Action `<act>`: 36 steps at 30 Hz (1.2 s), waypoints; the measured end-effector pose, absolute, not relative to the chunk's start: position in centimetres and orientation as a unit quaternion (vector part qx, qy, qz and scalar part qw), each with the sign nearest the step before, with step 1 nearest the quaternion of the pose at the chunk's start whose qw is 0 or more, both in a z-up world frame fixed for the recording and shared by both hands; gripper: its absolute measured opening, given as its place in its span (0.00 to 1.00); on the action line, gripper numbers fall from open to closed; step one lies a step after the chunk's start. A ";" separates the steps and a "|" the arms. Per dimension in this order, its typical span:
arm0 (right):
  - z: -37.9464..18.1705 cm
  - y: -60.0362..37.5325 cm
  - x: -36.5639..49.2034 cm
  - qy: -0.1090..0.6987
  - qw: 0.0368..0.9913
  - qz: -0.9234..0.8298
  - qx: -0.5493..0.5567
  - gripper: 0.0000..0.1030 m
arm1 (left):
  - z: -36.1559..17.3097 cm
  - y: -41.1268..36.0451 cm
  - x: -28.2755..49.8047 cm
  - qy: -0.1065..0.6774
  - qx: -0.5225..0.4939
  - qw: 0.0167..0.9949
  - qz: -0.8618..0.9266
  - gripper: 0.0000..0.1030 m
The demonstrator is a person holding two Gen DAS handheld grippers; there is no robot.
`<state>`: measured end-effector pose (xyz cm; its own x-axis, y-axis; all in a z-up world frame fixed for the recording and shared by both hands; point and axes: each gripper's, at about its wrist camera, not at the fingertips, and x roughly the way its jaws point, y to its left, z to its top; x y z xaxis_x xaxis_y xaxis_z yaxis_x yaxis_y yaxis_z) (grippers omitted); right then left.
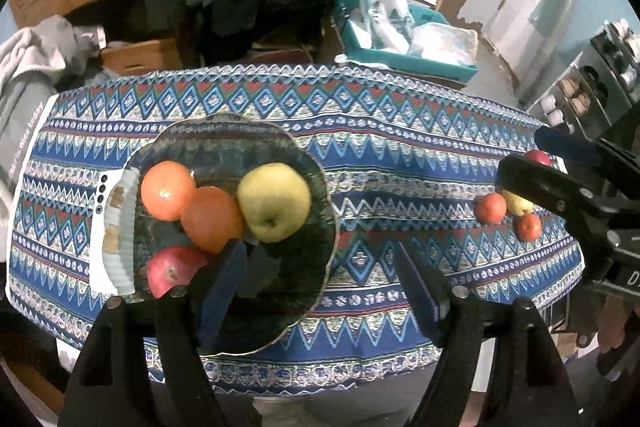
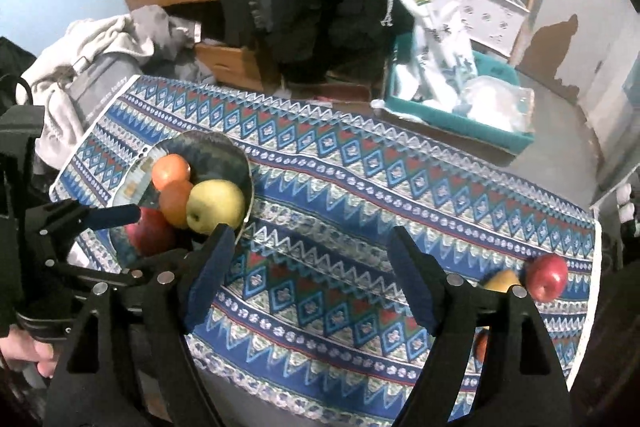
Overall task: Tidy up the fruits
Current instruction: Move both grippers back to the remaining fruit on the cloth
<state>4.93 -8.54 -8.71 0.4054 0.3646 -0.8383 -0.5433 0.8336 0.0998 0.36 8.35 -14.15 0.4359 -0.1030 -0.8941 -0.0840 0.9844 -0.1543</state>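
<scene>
The plate on the table already held four fruits: two oranges, a yellow apple and a red apple. Both grippers were empty, their jaws wide apart. The left gripper hovered at the plate's near rim; the right gripper hung above bare cloth. Four loose fruits lay at the table's right end. The step in hand seemed to be the next fetch. It called for moving the right gripper over one loose fruit, perhaps the red one.
</scene>
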 end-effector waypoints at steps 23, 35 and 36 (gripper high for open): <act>-8.0 -20.3 3.3 0.475 0.852 0.213 -0.057 0.80 | -10.8 -0.3 0.0 0.499 0.006 0.865 -0.050 0.78; -9.4 -26.6 3.5 0.491 0.855 0.167 -0.033 0.80 | -11.6 -5.3 1.2 0.508 0.050 0.857 -0.071 0.78; -9.5 -27.1 3.5 0.492 0.854 0.164 -0.031 0.80 | -11.8 -5.7 1.3 0.509 0.053 0.856 -0.073 0.78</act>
<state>3.50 -27.08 -9.46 0.4618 0.2491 -0.8513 -0.3100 0.9446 0.1082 1.30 -5.69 -11.79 0.4714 -0.0714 -0.8790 0.1785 0.9838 0.0158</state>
